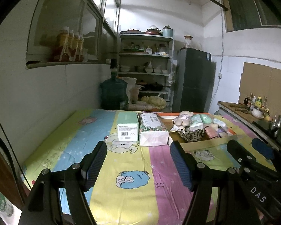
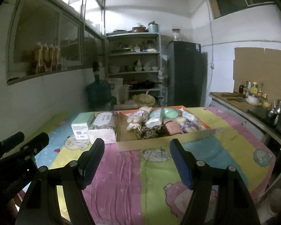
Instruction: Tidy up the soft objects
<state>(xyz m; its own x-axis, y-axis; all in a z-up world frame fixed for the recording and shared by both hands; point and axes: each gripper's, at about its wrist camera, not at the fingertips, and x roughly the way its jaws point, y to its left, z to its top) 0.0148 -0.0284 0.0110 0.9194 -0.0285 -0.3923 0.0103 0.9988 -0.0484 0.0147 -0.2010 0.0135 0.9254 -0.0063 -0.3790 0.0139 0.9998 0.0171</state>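
Note:
A shallow cardboard box (image 2: 140,142) with an orange rim sits at the far side of the table and holds several soft things: a plush doll (image 2: 138,115), tissue packs (image 2: 155,119), a leopard-print pouch (image 2: 149,131), a pink roll (image 2: 173,127). The box also shows in the left wrist view (image 1: 206,143). A floral tissue pack (image 1: 152,129) and a green-white carton (image 1: 127,128) lie left of it. My left gripper (image 1: 138,164) is open and empty over the cloth. My right gripper (image 2: 136,162) is open and empty, short of the box.
A striped cartoon cloth (image 2: 155,178) covers the table. A wall runs along the left. A blue water jug (image 1: 113,92), shelves (image 1: 145,71) and a dark fridge (image 1: 193,80) stand behind. A counter (image 2: 239,103) with bottles and a bowl is at right.

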